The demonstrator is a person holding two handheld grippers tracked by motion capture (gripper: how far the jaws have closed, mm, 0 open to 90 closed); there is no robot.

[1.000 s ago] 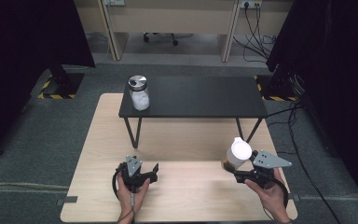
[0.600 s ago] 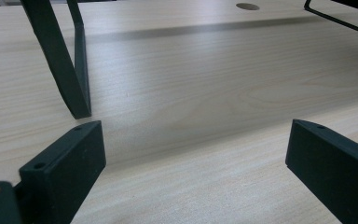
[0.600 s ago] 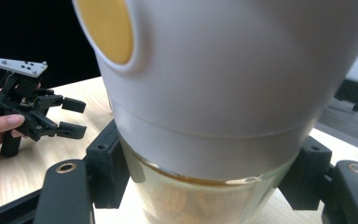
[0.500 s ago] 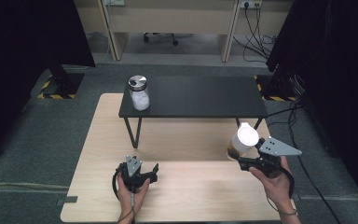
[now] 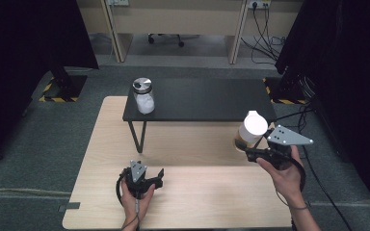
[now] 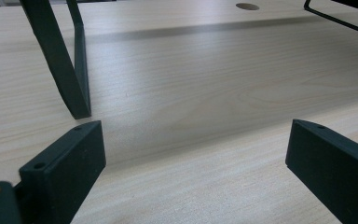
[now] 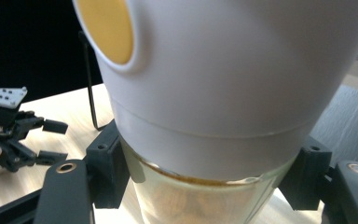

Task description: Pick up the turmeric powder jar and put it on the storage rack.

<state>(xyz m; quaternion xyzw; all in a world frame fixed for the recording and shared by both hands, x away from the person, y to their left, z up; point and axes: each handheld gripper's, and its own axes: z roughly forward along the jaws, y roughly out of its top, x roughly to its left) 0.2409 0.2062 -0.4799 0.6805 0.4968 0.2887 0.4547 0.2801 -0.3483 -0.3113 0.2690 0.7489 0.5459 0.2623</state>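
pale wood runs under everything near the person: the light wooden table [image 5: 192, 202] carries the left gripper [image 5: 160, 176] at about 7 o'clock in the high view, resting low on the board with its jaws spread wide and nothing between them, the left gripper view looking past them to bare wood and a black leg of the black raised shelf [image 5: 207, 98]. at about 4 o'clock the right gripper [image 5: 246, 153] is clamped on the glass body of the white-lidded glass jar [image 5: 251, 129], just under the lid, its contents looking tan or amber. against the frames a second ago, the jar has climbed off the tabletop and now hangs in the air near the shelf's front right corner, while the left hand has kept its place. that lift suggests the jar is on its way up to the shelf. farther off, at 11 o'clock, a metal-lidded glass jar [image 5: 143, 95] of white stuff stands on the shelf's left end.
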